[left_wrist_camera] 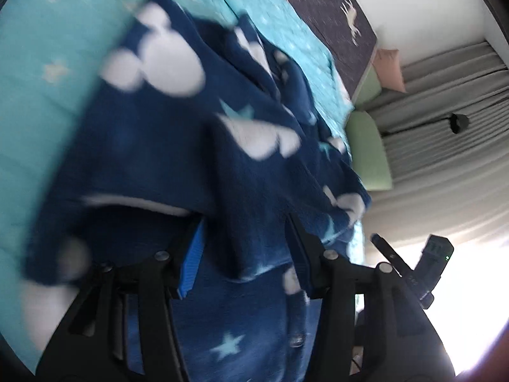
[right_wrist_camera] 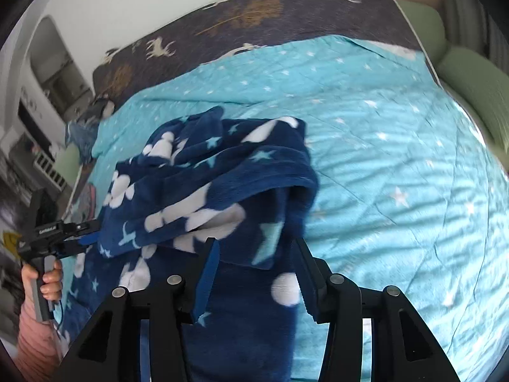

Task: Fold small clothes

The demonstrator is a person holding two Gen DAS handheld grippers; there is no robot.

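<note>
Both grippers' jaws stand spread, pinching nothing: the left gripper (left_wrist_camera: 246,248) and right gripper (right_wrist_camera: 254,273) each have a fold of the navy fleece garment (right_wrist_camera: 206,172) loose between them; it lies crumpled on the turquoise bed quilt (right_wrist_camera: 381,127)

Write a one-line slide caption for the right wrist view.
Open right claw over a navy fleece garment heaped on a turquoise star quilt.

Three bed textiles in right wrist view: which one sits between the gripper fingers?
The navy fleece garment with white shapes, bunched before the open right gripper. The turquoise star quilt lies flat beneath; the dark deer-print blanket lies beyond.
</note>
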